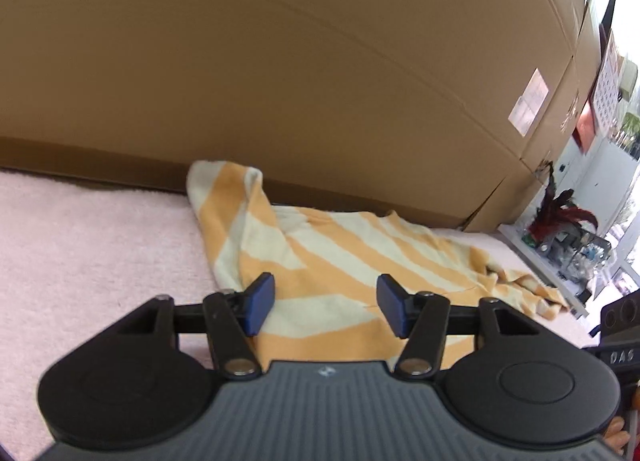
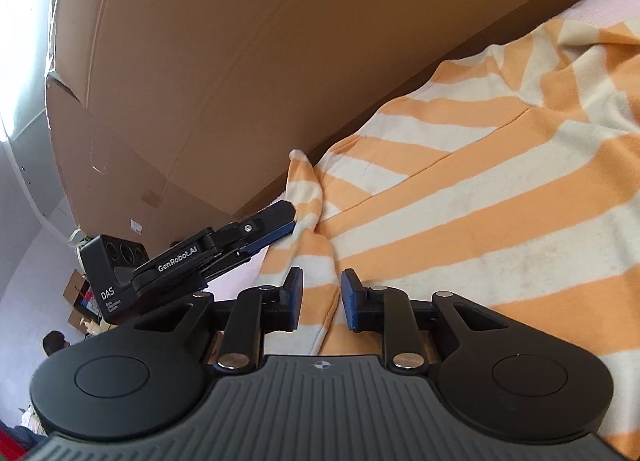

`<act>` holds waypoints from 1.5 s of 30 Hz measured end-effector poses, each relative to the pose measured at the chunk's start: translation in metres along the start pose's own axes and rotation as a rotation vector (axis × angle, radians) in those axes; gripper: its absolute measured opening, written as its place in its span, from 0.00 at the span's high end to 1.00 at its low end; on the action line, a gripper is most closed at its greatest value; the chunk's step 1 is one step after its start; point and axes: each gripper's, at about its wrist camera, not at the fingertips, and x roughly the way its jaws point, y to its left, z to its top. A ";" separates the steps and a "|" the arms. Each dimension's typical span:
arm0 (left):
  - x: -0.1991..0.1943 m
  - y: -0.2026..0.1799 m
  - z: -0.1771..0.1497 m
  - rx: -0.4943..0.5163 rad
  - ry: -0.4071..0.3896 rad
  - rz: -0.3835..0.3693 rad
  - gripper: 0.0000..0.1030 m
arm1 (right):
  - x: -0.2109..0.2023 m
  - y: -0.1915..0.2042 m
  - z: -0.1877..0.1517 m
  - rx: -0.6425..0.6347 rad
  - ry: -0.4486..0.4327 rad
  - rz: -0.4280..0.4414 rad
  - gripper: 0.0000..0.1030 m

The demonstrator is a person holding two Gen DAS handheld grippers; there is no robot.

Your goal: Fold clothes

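Orange-and-cream striped knit garment point(image 1: 320, 261) lies on pink fleecy surface point(image 1: 92, 237), centre frame, against brown cardboard box point(image 1: 280, 61). Left gripper point(image 1: 326, 309) released, blue pads wide apart above fabric. Right gripper point(image 2: 320, 301) partly closed around a fabric fold; grasp cannot be confirmed.

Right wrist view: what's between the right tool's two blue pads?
A fold of the orange-and-cream striped knit garment runs through the gap of the right tool; its pads stand apart, not yet clamped. The right wrist view shows this.

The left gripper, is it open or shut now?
Open: the left gripper pads stand well apart above the striped garment, with nothing pinched between.
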 end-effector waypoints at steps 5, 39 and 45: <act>0.001 -0.007 -0.001 0.028 0.011 -0.025 0.27 | 0.000 -0.005 0.004 0.011 -0.027 -0.014 0.75; -0.056 -0.125 -0.029 0.428 -0.054 -0.045 0.24 | -0.248 0.009 -0.174 -0.044 -0.238 -0.205 0.49; -0.017 -0.183 -0.028 0.685 0.014 0.000 0.51 | -0.243 0.007 -0.164 -0.038 -0.267 -0.137 0.49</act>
